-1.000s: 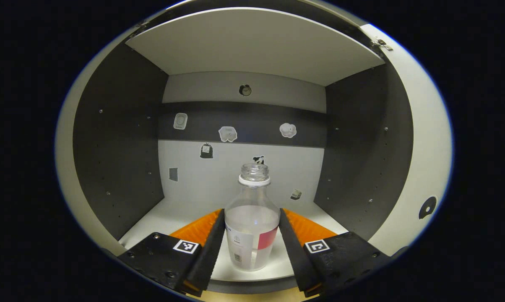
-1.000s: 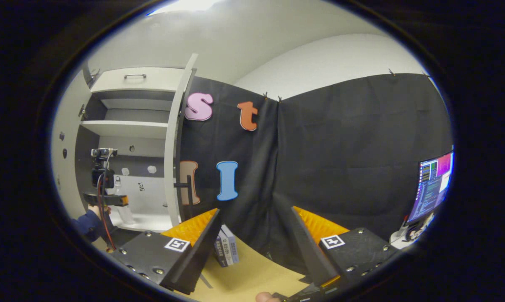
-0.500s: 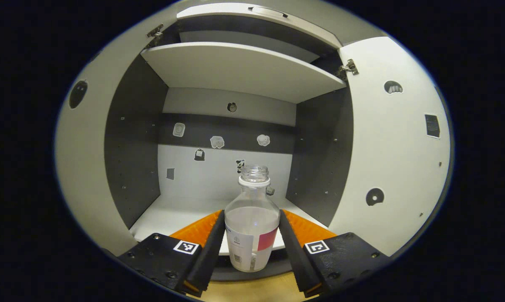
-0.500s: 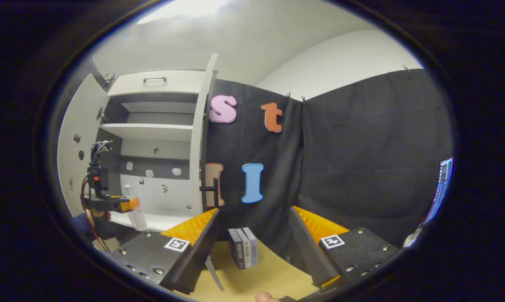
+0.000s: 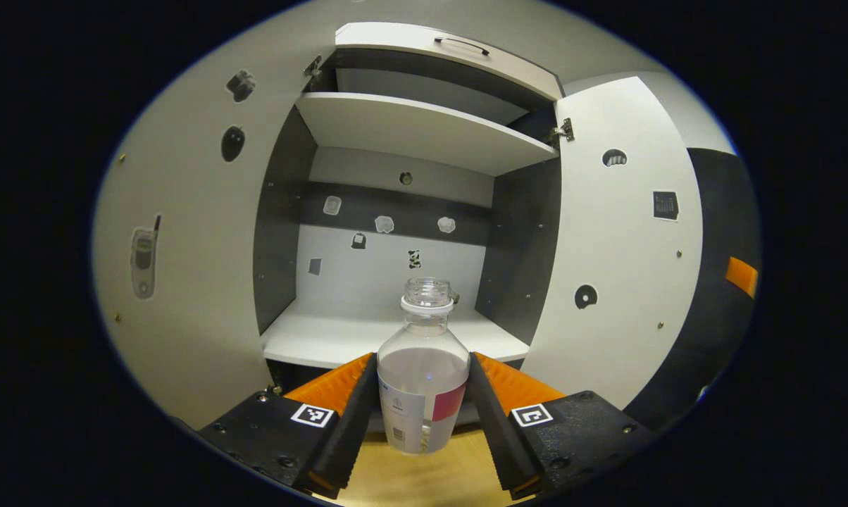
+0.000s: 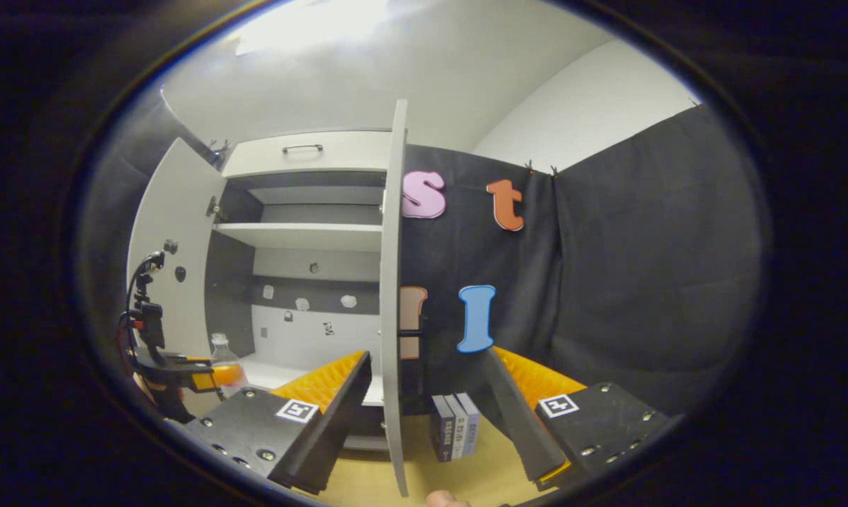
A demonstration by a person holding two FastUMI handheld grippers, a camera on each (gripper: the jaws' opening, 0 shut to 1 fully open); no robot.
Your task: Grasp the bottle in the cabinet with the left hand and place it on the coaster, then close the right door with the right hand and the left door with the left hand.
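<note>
Gripping one bottle (image 5: 423, 384), left tool (image 5: 422, 405), right tool (image 6: 424, 415) open, two doors ajar, three books (image 6: 456, 425).

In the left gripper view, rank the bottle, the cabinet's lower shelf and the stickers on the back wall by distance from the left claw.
1. bottle: clamped between the left claw fingers.
2. lower shelf: beyond the bottle, straight ahead.
3. back-wall stickers: at the cabinet's rear, farthest.
</note>
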